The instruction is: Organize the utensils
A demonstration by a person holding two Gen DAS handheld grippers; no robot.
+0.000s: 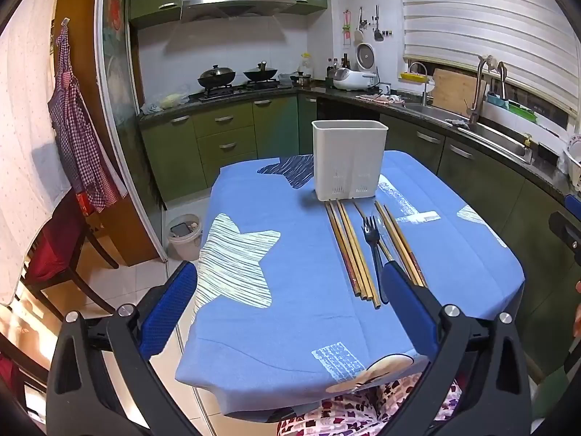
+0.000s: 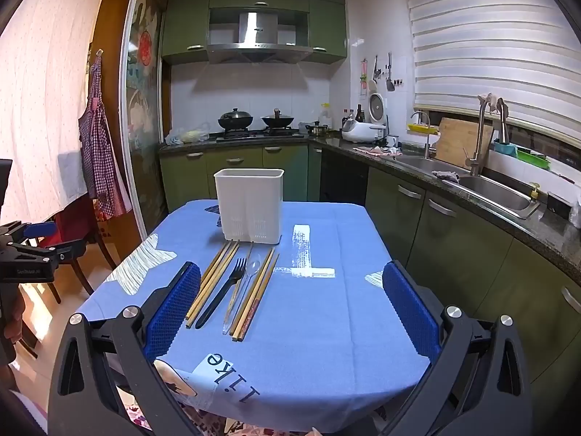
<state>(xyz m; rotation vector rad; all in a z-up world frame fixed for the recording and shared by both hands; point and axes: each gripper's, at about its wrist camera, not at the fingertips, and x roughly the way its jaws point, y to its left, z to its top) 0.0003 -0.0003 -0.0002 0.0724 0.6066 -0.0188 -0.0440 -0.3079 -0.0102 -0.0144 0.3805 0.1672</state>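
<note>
Utensils laid out on blue-clothed desk (image 2: 326, 327), both claws released.

White rectangular plastic utensil holder (image 2: 249, 205) stands upright at the desk's far end. Just in front of the holder, side by side: bundle of bamboo chopsticks (image 2: 212, 283), black plastic fork (image 2: 221, 296), clear plastic spoon (image 2: 241, 290), second chopstick bundle (image 2: 256, 292). Left claw (image 1: 287, 309) and right claw (image 2: 290, 312) hover spread wide, grasping nothing.
</note>
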